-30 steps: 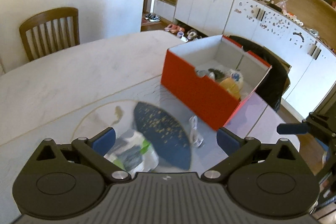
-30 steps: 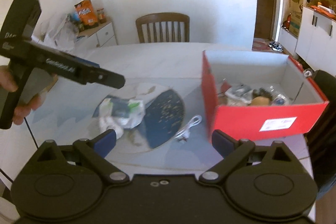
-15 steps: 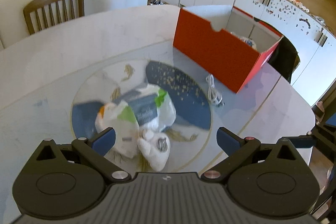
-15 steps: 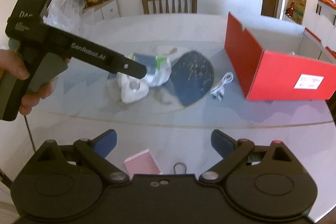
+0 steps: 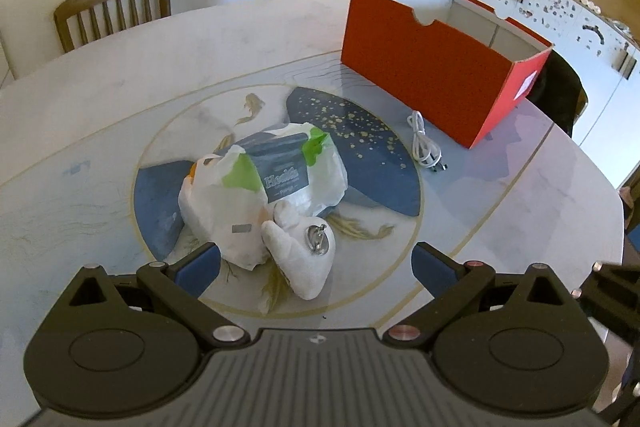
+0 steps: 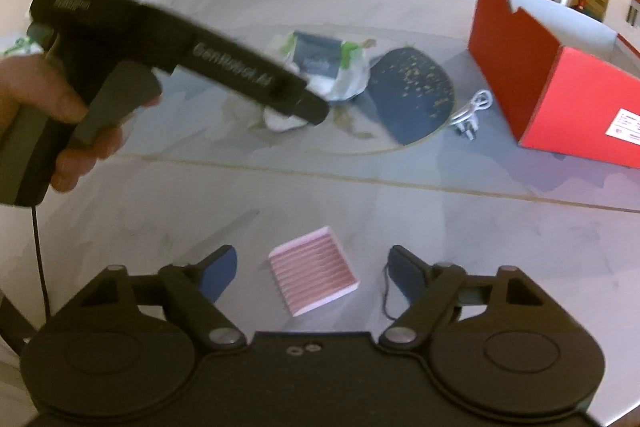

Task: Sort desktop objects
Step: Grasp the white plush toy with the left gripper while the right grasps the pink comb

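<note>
Closing, the right gripper (image 6: 312,267) jaws straddle a ribbed pink square pad (image 6: 314,275) without pinching it yet, and could skid it; the left gripper (image 5: 316,263) jaws gape over a white plush toy (image 5: 300,251), well short of the red cardboard box (image 5: 432,79), and may snag the plastic bag (image 5: 260,187).

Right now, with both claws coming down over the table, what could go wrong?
1. The right claw is closing around the thin pink pad, which lies flat on the table. The tips might just scrape over it.
2. The left claw is open over a white pouch that leans on the plastic bag. It may pinch the bag too and drag it along.
3. A black cord lies beside the pad and could get snagged.
</note>
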Motion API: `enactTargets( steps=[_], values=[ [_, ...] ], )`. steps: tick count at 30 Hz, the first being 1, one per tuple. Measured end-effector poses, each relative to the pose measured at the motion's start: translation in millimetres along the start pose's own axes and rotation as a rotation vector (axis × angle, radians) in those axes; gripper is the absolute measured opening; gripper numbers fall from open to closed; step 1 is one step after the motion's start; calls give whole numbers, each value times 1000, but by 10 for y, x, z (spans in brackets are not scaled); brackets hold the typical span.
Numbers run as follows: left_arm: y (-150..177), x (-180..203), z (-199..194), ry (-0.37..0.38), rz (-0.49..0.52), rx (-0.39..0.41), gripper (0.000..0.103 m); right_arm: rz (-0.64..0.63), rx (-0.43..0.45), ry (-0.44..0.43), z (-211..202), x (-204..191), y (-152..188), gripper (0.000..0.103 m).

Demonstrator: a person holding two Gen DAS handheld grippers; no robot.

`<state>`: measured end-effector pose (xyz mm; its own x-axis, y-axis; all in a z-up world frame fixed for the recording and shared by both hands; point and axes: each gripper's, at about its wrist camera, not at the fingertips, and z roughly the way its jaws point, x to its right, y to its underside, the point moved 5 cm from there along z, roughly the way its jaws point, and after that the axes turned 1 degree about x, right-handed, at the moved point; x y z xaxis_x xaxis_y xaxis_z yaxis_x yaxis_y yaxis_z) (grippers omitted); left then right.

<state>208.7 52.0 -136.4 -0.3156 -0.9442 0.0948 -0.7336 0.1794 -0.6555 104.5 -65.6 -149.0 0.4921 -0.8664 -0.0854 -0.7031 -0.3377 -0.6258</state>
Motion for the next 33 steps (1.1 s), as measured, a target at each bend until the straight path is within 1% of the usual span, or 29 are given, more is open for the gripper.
enactTargets(
  steps=[1,4,6,7,10,14,15,16,18,20,21,23,28,33],
  values=[
    [2,-4,6,-3,-4,2,102,-7,-4,-4,12,-18,9,79],
    [14,-2,43,-5,-7,-6,95,-22,-16,-10,58,-41,25,77],
    [36,8,69,-4,-15,-20,84,-29,-22,-11,85,-47,32,75],
    [52,16,78,-3,-19,-25,82,-30,-25,-12,98,-48,32,75],
    [100,58,121,10,-19,-43,79,-49,-23,-8,101,-70,37,74],
    [67,60,167,7,-33,-38,78,-74,-19,1,106,-87,36,69],
    [51,53,186,6,-36,-38,75,-85,-18,5,110,-95,36,68],
    [44,47,197,0,-38,-41,72,-95,-16,8,114,-97,35,68],
    [42,39,226,-5,-43,-56,57,-96,-13,5,111,-100,31,64],
    [44,46,233,0,-40,-59,51,-101,-10,3,106,-107,22,58],
    [42,54,231,-1,-35,-57,45,-101,-9,4,103,-108,14,56],
    [39,60,233,1,-34,-58,37,-102,-5,4,100,-112,-1,47],
    [38,82,237,-2,-16,-55,34,-101,-2,5,101,-105,-19,43],
    [37,137,201,5,12,-38,33,-76,3,12,73,-38,-42,43]
  ],
)
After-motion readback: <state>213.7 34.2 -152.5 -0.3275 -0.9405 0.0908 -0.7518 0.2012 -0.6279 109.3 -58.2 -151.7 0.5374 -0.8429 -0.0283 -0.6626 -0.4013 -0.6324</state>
